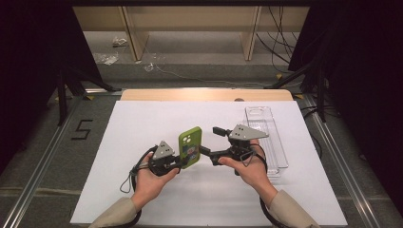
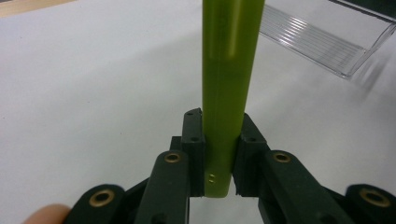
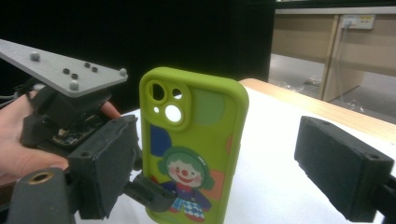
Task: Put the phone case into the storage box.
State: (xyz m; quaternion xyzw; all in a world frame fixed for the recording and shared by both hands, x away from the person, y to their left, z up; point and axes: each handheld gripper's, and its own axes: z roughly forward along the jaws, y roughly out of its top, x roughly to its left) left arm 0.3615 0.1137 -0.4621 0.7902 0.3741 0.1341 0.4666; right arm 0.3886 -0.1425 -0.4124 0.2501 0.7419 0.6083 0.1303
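Observation:
A green phone case with a clown picture and camera cut-outs stands upright above the white sheet. My left gripper is shut on its lower end; in the left gripper view both pads press the case's thin edge. My right gripper stands open just right of the case. In the right gripper view the printed back of the case stands between my two wide-apart pads. The right pad is well off it. The left gripper and the hand around it sit behind the case.
A clear plastic tray lies along the right side of the white sheet, and its ribbed end is near the case. Beyond the table's wooden far edge are floor, cables and stand legs.

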